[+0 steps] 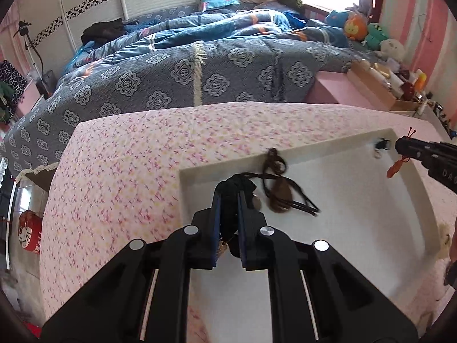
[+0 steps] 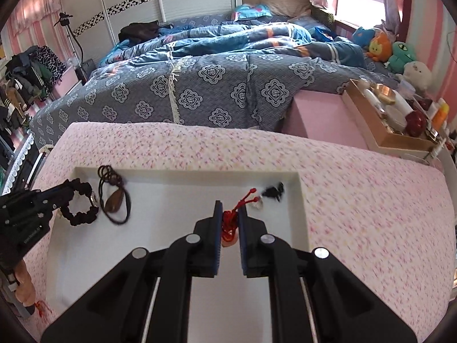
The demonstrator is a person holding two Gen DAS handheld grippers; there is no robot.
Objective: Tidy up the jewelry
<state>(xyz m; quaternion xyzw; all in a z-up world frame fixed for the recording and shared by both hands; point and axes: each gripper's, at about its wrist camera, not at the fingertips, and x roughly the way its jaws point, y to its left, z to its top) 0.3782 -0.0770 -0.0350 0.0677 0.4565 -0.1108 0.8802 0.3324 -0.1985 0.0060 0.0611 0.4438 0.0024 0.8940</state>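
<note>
A white tray [image 1: 371, 214] lies on a pink flowered cloth; it also shows in the right wrist view [image 2: 171, 194]. My left gripper [image 1: 228, 197] is shut on a black braided bracelet [image 2: 82, 214] over the tray's left part. A brown pendant on a black cord [image 1: 278, 195] lies just right of it, also seen in the right wrist view [image 2: 114, 204]. My right gripper [image 2: 230, 214] is shut on a red cord charm [image 2: 230, 224], which hangs from it in the left wrist view [image 1: 395, 168]. A small black charm [image 2: 272, 191] lies in the tray's far right corner.
A bed with a grey-blue patterned quilt [image 2: 200, 91] stands beyond the table. A pink box [image 2: 322, 117] and a wooden tray of bottles and jars [image 2: 391, 114] sit at the right. Clothes [image 2: 25, 77] hang at the left.
</note>
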